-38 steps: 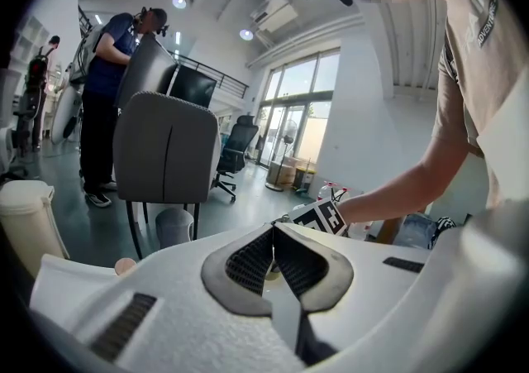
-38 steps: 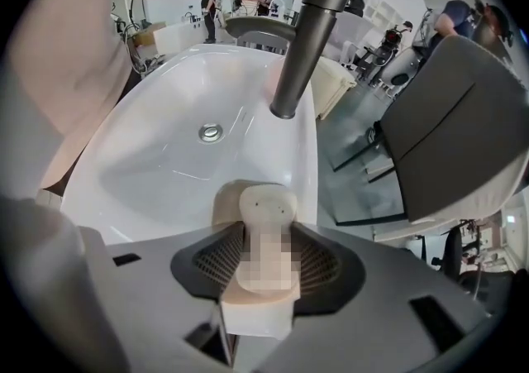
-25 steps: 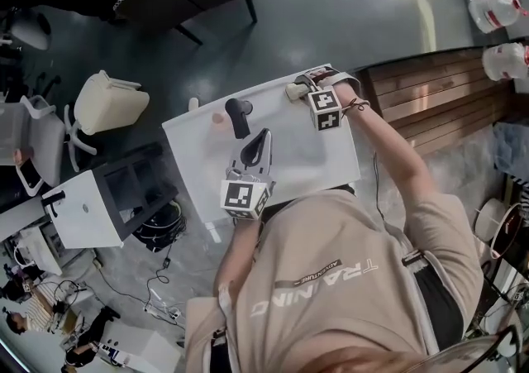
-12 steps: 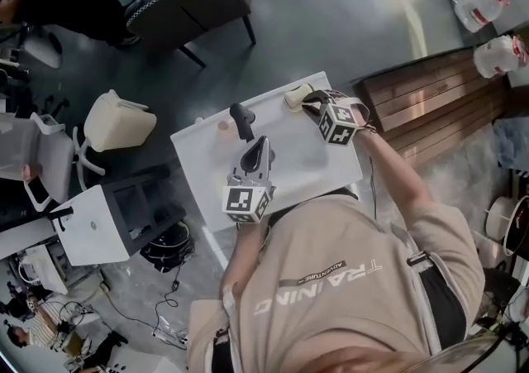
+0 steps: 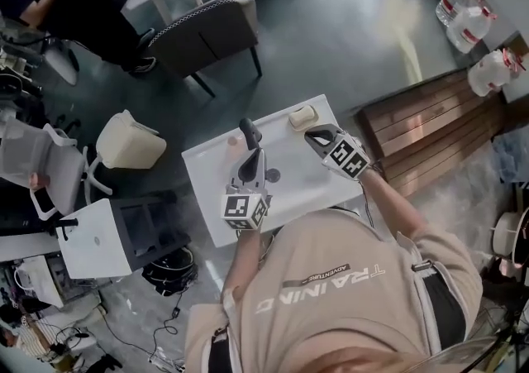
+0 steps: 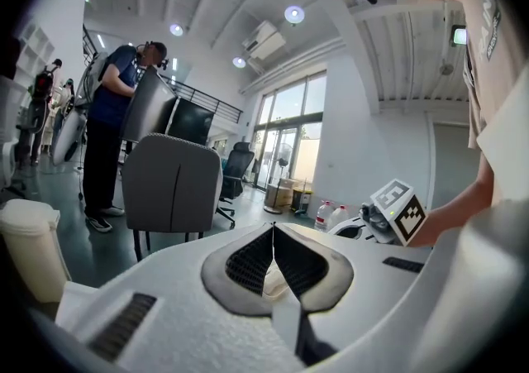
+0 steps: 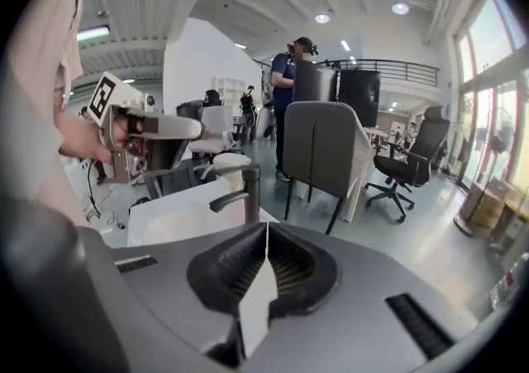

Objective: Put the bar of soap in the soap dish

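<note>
A cream bar of soap (image 5: 302, 117) lies in its dish at the far right corner of the white basin top (image 5: 306, 181). My right gripper (image 5: 314, 135) hovers just on the near side of it, off the soap, with its jaws shut and nothing between them; in the right gripper view its tips (image 7: 266, 226) meet. My left gripper (image 5: 251, 153) points at the dark faucet (image 5: 248, 133) in the middle of the top. Its jaws (image 6: 273, 229) also look shut, with nothing clearly held.
The faucet (image 7: 241, 194) stands over the white basin (image 7: 178, 216). Beyond the table stand a grey chair (image 5: 211, 32) and a cream bin (image 5: 128, 141). A white cabinet (image 5: 91, 239) is at left, a wooden bench (image 5: 421, 115) and water bottles (image 5: 467, 3) at right.
My right gripper has come off the soap dish, back toward me and upward, has rolled, and its jaws have shut. The soap stays in the dish. My left gripper rose a little.
</note>
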The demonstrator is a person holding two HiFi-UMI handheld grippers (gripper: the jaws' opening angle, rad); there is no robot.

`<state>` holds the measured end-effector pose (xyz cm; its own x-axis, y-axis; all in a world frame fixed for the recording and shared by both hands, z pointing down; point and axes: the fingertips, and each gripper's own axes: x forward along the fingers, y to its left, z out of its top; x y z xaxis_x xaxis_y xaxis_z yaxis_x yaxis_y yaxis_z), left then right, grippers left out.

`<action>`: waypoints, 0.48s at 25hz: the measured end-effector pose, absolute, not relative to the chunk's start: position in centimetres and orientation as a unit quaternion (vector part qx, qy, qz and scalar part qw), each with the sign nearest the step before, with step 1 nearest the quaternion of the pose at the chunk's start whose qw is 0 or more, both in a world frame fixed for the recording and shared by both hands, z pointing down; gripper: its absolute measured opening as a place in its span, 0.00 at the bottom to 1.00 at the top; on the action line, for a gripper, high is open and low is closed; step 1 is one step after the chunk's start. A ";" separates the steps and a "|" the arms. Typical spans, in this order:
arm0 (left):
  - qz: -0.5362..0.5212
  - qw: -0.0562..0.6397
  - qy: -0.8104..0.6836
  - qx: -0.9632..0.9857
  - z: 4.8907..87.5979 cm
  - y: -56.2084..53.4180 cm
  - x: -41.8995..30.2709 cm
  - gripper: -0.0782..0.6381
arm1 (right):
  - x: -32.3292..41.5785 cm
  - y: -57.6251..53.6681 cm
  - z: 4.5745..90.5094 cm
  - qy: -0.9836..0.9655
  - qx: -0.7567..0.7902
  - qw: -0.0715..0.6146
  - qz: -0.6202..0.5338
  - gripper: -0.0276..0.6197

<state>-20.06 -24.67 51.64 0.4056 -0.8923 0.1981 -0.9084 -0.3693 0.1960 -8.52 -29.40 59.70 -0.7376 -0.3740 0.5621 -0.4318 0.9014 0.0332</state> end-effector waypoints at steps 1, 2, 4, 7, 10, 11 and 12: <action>0.026 0.135 -0.548 0.825 51.3 -24.9 -20.5 0.12 | -8.4 -29.4 58.9 -0.933 0.226 0.274 0.059 0.07; 0.023 0.131 -0.552 0.823 51.0 -25.1 -20.9 0.12 | -8.2 -29.5 58.0 -0.934 0.236 0.258 0.068 0.07; 0.018 0.124 -0.557 0.821 50.3 -25.4 -21.3 0.12 | -7.7 -29.6 56.1 -0.937 0.254 0.223 0.083 0.06; 0.018 0.112 -0.558 0.822 49.3 -25.6 -21.6 0.12 | -7.0 -29.4 54.0 -0.940 0.269 0.184 0.100 0.06; 0.020 0.103 -0.560 0.822 48.5 -25.4 -21.6 0.12 | -6.2 -28.9 52.7 -0.942 0.273 0.160 0.110 0.06; 0.020 0.099 -0.560 0.822 48.2 -25.4 -21.6 0.12 | -6.0 -28.7 52.3 -0.943 0.273 0.157 0.110 0.06; 0.021 0.096 -0.560 0.822 47.7 -25.4 -21.6 0.12 | -5.8 -28.6 51.8 -0.944 0.273 0.153 0.107 0.06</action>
<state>-21.58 -25.40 47.74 0.3713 -0.9176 0.1417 -0.9257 -0.3539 0.1339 -5.83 -28.64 51.79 -0.8038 -0.4825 0.3480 -0.5482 0.8279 -0.1184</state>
